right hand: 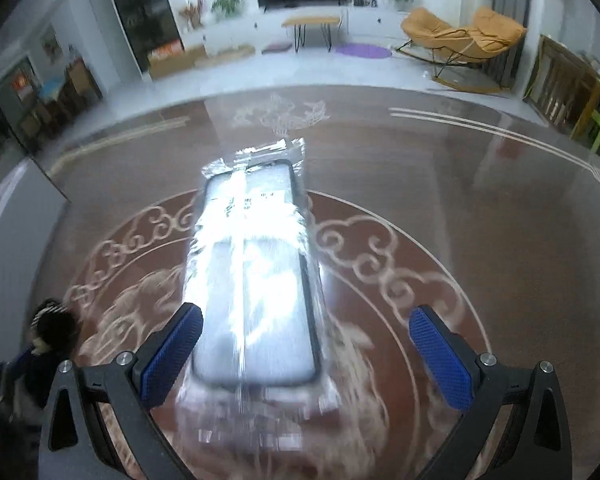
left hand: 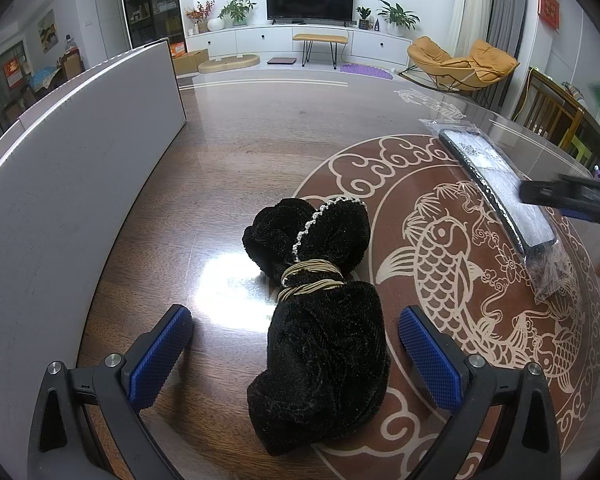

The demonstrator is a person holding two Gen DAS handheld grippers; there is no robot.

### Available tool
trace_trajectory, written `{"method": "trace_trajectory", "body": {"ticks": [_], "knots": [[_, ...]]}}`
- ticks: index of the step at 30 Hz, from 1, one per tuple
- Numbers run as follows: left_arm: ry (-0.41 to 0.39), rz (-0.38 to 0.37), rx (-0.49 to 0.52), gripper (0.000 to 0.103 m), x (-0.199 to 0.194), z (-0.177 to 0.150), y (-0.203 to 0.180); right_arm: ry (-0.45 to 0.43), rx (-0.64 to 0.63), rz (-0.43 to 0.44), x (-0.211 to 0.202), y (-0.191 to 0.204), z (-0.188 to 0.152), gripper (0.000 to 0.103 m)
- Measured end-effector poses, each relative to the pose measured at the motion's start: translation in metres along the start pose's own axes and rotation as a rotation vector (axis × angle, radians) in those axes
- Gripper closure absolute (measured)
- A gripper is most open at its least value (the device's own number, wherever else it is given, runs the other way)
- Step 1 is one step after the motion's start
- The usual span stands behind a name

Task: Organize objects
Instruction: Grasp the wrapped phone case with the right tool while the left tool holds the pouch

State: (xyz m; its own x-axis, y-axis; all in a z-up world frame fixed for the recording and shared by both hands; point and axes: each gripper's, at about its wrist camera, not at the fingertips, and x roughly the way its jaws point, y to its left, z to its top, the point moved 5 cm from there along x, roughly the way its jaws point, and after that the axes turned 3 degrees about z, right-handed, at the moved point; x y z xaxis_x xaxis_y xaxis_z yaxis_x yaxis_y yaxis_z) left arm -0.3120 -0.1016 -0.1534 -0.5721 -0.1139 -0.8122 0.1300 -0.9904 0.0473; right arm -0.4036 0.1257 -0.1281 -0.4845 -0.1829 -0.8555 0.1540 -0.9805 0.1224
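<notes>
Left wrist view: the left gripper [left hand: 296, 356] hangs with jaws spread on either side of one black velvet pouch [left hand: 320, 328], lying on the desk [left hand: 228, 140] with its long axis pointing away. Beyond it stands one white box [left hand: 80, 184]. The right gripper [right hand: 306, 354], jaws spread, straddles one bagged phone case [right hand: 256, 280], lengthwise away.

White box [left hand: 80, 184] beside bare tabletop [left hand: 236, 128]

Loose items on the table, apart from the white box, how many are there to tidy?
2. A black velvet pouch lies between the open left claw fingers; a plastic-wrapped phone case lies in front of the open right claw. The white box may hide more.
</notes>
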Motion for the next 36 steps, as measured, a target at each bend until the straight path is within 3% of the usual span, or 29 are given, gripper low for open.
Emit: {"method": "trace_trajectory", "body": {"ticks": [3, 10, 12, 14, 19, 21, 22, 23, 25, 27, 29, 32, 36], "knots": [[0.000, 0.001, 0.001, 0.000, 0.000, 0.000, -0.001, 0.063, -0.001, 0.013, 0.024, 0.010, 0.009, 0.000], [-0.001, 0.001, 0.000, 0.000, 0.001, 0.000, -0.002, 0.077, -0.129, -0.029, 0.034, 0.039, 0.010, 0.000], [-0.002, 0.001, 0.000, 0.000, 0.001, 0.000, -0.002, 0.052, -0.137, -0.023, 0.029, 0.040, 0.005, 0.008], [-0.002, 0.001, 0.000, 0.000, 0.001, 0.000, -0.002, 0.025, -0.139, -0.019, 0.020, 0.038, -0.002, 0.024], [-0.002, 0.001, -0.001, 0.000, 0.002, -0.001, -0.002, 0.038, -0.166, -0.003, -0.007, 0.030, -0.040, 0.027], [0.032, -0.006, 0.008, 0.000, 0.003, 0.000, -0.003, 0.053, -0.181, 0.007, -0.021, 0.025, -0.063, 0.027], [0.045, -0.012, 0.016, 0.000, 0.003, 0.002, -0.004, 0.067, -0.184, 0.008, -0.029, 0.022, -0.075, 0.027], [0.052, -0.021, 0.029, 0.000, 0.004, 0.002, -0.008, 0.082, -0.179, 0.004, -0.033, 0.020, -0.081, 0.020], [0.023, -0.038, 0.059, 0.016, 0.001, 0.003, -0.015, 0.137, -0.160, -0.001, -0.030, 0.017, -0.084, 0.002], [-0.025, -0.058, 0.109, 0.071, -0.008, 0.002, -0.024, 0.147, -0.157, -0.008, -0.023, 0.017, -0.074, 0.003], [-0.005, -0.078, 0.131, 0.075, -0.015, -0.003, -0.029, 0.108, -0.160, -0.008, -0.025, 0.019, -0.064, 0.027], [-0.041, -0.112, 0.109, 0.075, -0.039, -0.015, -0.027, 0.134, -0.102, 0.037, -0.033, 0.016, -0.069, 0.027], [-0.096, -0.207, -0.003, 0.075, -0.088, -0.018, -0.009, 0.109, -0.065, 0.134, -0.070, 0.026, -0.085, 0.027]]}}
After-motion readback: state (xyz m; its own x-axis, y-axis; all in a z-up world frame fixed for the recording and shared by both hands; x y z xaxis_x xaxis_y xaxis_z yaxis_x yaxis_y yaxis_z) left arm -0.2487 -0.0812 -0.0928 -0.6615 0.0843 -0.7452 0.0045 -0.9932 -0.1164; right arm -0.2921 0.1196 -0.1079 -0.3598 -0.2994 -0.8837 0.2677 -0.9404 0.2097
